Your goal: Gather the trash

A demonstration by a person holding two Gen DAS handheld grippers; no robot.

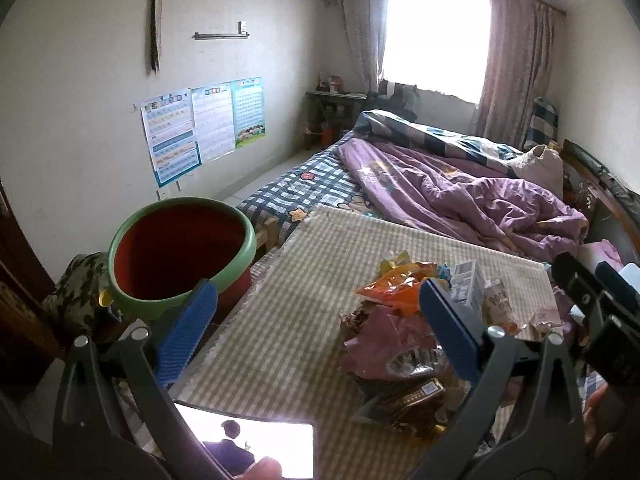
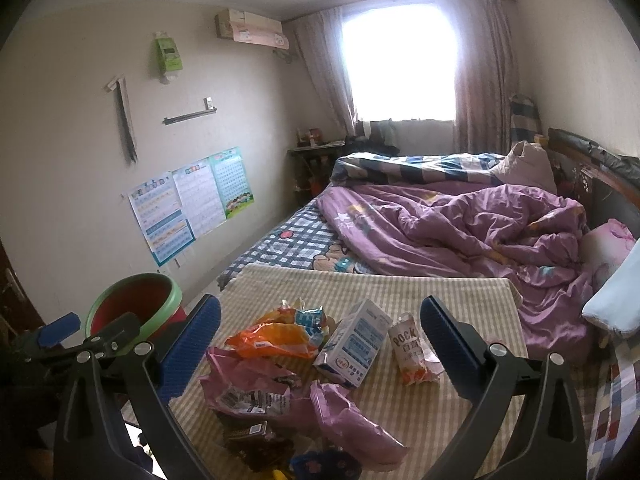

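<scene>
A pile of trash lies on a checked tablecloth [image 2: 440, 292]: an orange wrapper [image 2: 272, 340], a white-and-blue milk carton [image 2: 356, 344], a Pocky pack [image 2: 412, 348], pink wrappers [image 2: 248, 384] and a brown wrapper [image 2: 256, 436]. My right gripper [image 2: 322, 344] hovers open just above and before the pile, holding nothing. My left gripper [image 1: 318, 328] is open too, left of the pile, with the orange wrapper [image 1: 396, 284] and pink wrapper [image 1: 384, 340] by its right finger. A red bin with a green rim [image 1: 180, 248] stands off the table's left edge.
A bed with a purple quilt [image 2: 460, 232] lies right behind the table. A lit phone screen [image 1: 256, 448] rests on the table's near left corner, by a fingertip. Posters hang on the left wall [image 1: 200, 128]. A camouflage cloth [image 1: 76, 292] sits beside the bin.
</scene>
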